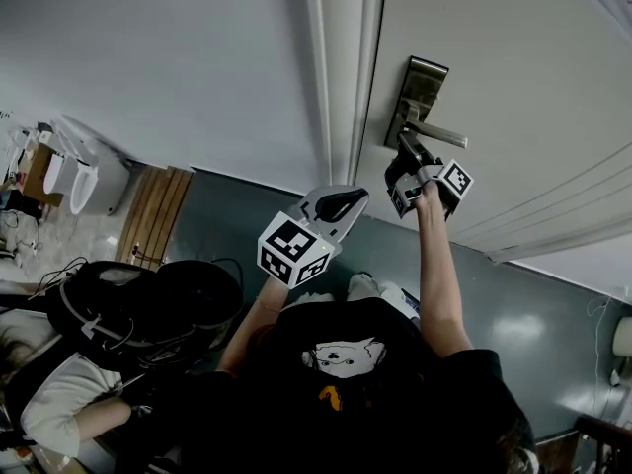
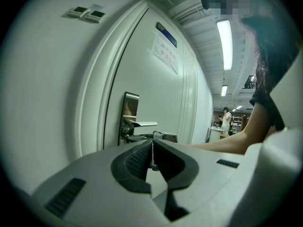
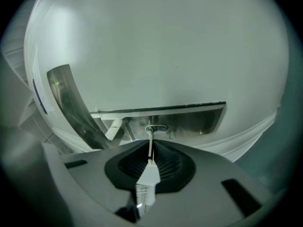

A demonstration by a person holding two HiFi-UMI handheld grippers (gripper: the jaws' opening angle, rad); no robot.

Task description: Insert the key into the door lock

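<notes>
**Key at the keyhole, ready to go in**

The right gripper point(image 1: 405, 150) is up at the door point(image 1: 513, 67), just under the handle point(image 1: 437, 133). Its jaws are squeezed tight on the key point(image 3: 150, 137). The thin metal part of the key sticks out from the jaws and its tip meets the small oval keyhole point(image 3: 157, 127) in the shiny lock plate point(image 1: 423, 92). I cannot tell how far in the tip is. A white tag point(image 3: 147, 183) hangs from the back of the key, between the jaws.

To do this well, I think the key should be held straight in line with the hole, not tipped up or to the side. Then a slow, gentle push should send it in. If it sticks, a tiny wiggle is better than a hard shove, or the key could slip in the jaws.

The left gripper point(image 2: 152, 150) hangs back, away from the door, and its jaws are closed with nothing that I can see in them. It does not block the lock.

The handle is very close above the right gripper, so there is little room there. A paper sign point(image 2: 165, 53) is on the door higher up. Down on the floor, well away, sits a black bag point(image 1: 148, 304)
</notes>
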